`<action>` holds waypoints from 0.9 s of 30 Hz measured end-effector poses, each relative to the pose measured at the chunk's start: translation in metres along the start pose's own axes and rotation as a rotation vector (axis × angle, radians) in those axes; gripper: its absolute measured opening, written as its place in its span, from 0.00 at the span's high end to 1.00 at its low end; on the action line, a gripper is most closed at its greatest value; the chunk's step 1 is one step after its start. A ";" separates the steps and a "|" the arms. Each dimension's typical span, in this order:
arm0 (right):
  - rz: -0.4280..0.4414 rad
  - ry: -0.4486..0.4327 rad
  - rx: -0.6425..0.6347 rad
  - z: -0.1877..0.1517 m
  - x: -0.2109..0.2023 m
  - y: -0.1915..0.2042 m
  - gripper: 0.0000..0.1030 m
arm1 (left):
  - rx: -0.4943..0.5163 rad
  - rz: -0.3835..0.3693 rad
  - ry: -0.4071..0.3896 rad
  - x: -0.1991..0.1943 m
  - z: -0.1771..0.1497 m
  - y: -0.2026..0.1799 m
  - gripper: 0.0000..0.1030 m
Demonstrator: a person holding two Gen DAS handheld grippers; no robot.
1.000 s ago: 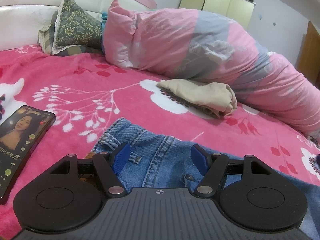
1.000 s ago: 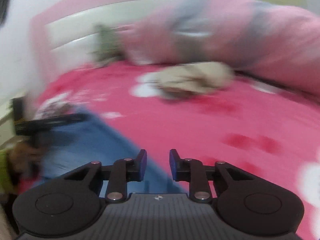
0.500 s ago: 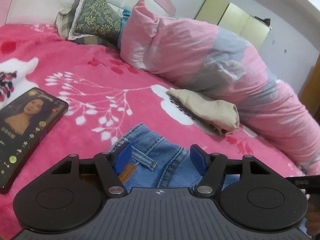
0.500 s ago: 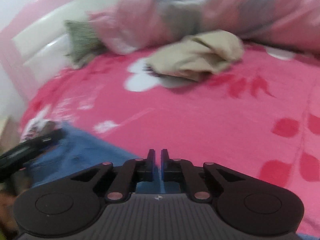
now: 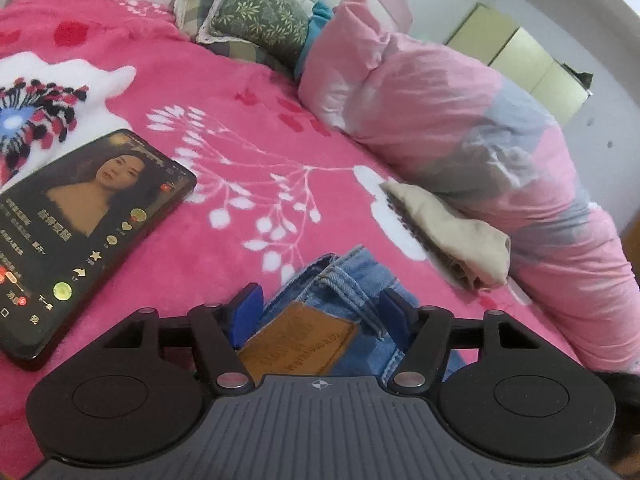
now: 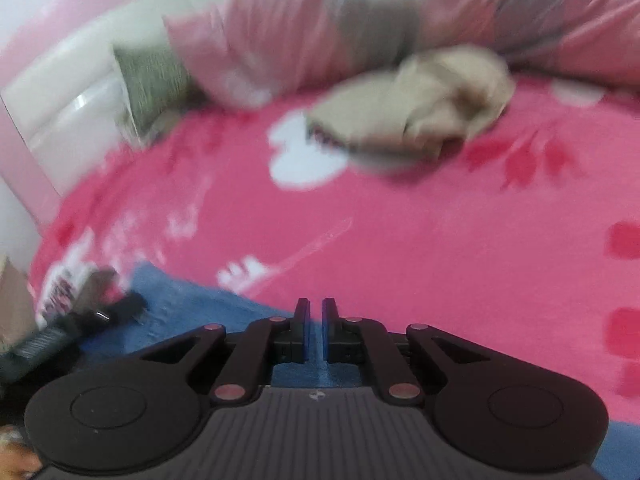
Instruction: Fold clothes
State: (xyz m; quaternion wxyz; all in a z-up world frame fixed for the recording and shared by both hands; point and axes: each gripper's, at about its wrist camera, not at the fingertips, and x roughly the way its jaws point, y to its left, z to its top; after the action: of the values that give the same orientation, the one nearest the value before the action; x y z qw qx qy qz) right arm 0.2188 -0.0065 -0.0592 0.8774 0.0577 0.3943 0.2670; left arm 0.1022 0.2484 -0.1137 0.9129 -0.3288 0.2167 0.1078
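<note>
A: Status of the folding on the bed [image 5: 248, 128]?

B: A beige garment [image 5: 452, 240] lies as a bundle against the pink duvet [image 5: 460, 120]; how neatly it is folded cannot be determined. The jeans [image 5: 344, 280] lie across the near bedspread, waistband doubled at the left end, remainder out of view. Completion stage: undetermined.

A: Tool states?

B: Left tool [image 5: 320, 304]: fingers spread wide, straddling the waistband and leather patch [image 5: 298, 340], not clamped. Right tool [image 6: 316, 330]: nearly closed, narrow gap, over blue denim; a grip on the cloth cannot be confirmed.
</note>
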 end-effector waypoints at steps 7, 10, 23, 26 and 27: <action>-0.124 -0.149 0.083 -0.050 -0.119 -0.013 0.95 | 0.047 -0.038 -0.091 -0.018 0.000 -0.009 0.34; -0.221 -0.146 0.151 -0.096 -0.159 -0.029 0.95 | 0.104 -0.052 -0.145 -0.030 -0.002 -0.020 0.34; -0.798 -0.215 0.103 -0.245 -0.330 -0.062 0.58 | 0.576 -0.168 -0.132 -0.042 -0.068 -0.141 0.32; -0.919 -0.188 -0.035 -0.273 -0.351 -0.056 0.51 | 0.657 -0.080 -0.089 -0.018 -0.084 -0.147 0.32; -0.932 -0.166 -0.068 -0.281 -0.352 -0.057 0.50 | 0.656 -0.067 -0.070 -0.013 -0.085 -0.145 0.32</action>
State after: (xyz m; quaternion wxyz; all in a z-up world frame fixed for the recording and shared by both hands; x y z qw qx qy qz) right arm -0.1524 -0.2665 -0.0363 0.9337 -0.1330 0.2977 -0.1481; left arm 0.1126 0.0822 -0.0863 0.9800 -0.0201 0.1975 0.0132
